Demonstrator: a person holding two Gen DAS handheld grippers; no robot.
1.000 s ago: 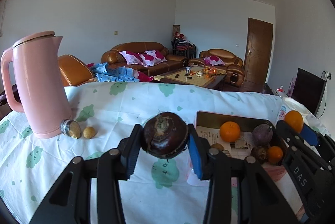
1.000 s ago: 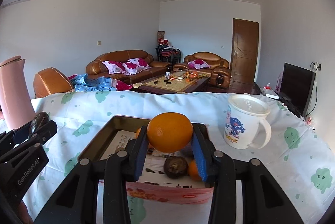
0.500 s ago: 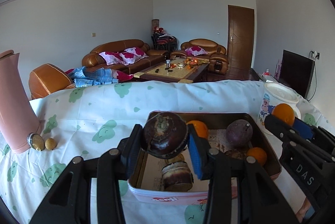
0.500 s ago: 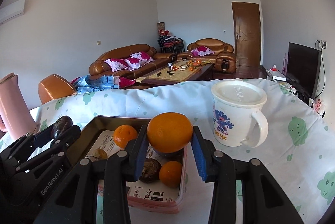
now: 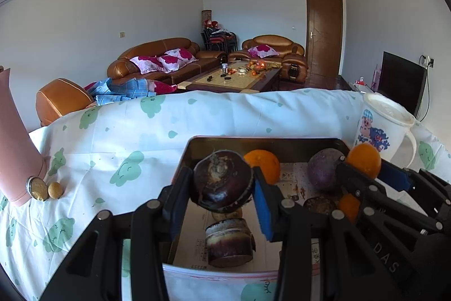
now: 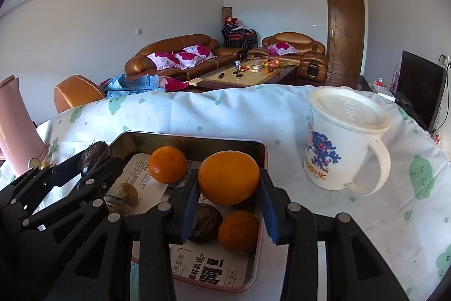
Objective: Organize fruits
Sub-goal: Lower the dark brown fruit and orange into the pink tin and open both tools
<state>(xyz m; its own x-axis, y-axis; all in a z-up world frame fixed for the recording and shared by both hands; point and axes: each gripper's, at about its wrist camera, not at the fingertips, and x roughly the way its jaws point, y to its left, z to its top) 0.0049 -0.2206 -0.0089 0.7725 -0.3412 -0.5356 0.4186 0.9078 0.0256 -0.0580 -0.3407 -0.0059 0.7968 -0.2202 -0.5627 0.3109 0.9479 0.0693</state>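
The left gripper (image 5: 221,188) has its jaws clamped on a dark mangosteen (image 5: 222,184), the right gripper (image 6: 228,187) on an orange (image 6: 228,177), both above the tray (image 6: 260,149). Released from here, either fruit could strike fruit beneath the jaws and roll; the grippers, close together, might collide.

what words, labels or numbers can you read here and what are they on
"DAS": on the right gripper, seen from the left wrist view.
"HK": orange letters low on the white mug; what stands before them is unclear.
"50x150cm": on the printed paper lining the tray, beside large Chinese characters I cannot read surely.
Small print on the same paper: too small to read.
Embossed script on the mug lid: too faint.
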